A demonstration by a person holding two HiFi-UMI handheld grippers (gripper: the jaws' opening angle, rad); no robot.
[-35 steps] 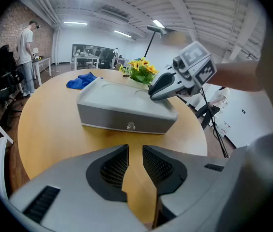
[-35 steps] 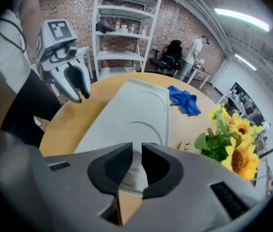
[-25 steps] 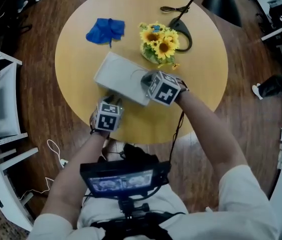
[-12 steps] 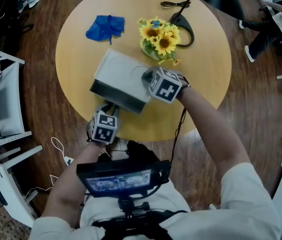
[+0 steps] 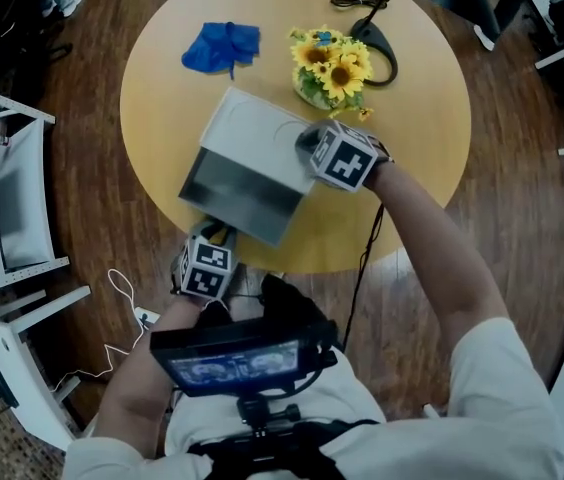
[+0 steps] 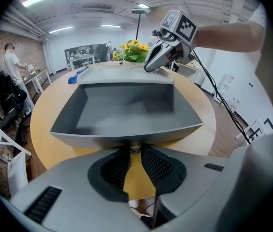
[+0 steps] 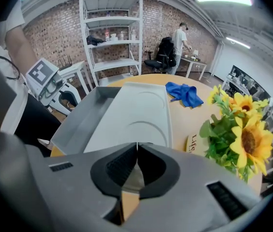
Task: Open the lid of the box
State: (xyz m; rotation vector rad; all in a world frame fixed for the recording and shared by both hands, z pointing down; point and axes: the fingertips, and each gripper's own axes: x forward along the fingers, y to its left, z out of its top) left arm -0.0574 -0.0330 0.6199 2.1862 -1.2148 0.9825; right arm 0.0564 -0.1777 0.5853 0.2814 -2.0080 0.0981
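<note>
A light grey box (image 5: 262, 128) lies on the round yellow table (image 5: 412, 178). Its lid (image 5: 237, 193) stands out toward me on the near side, with the darker hollow inside (image 6: 122, 105) facing up. My left gripper (image 5: 214, 238) is at the table's near edge, shut on the lid's front rim (image 6: 134, 146). My right gripper (image 5: 309, 146) is shut with nothing between its jaws. Its tips (image 7: 136, 144) rest on the box's pale top (image 7: 131, 110), close to the right side. The left gripper view shows the right gripper (image 6: 151, 64) on that top.
A bunch of sunflowers (image 5: 334, 68) stands just behind the right gripper. A blue cloth (image 5: 222, 46) lies at the table's far left, and a black cable loop (image 5: 382, 53) at the far right. White chairs (image 5: 2, 198) stand on the wooden floor to the left.
The lid has come out from the closed box toward me and shows more of its dark inside. My left gripper has drawn back to the table's edge with it. The right gripper stays on top.
</note>
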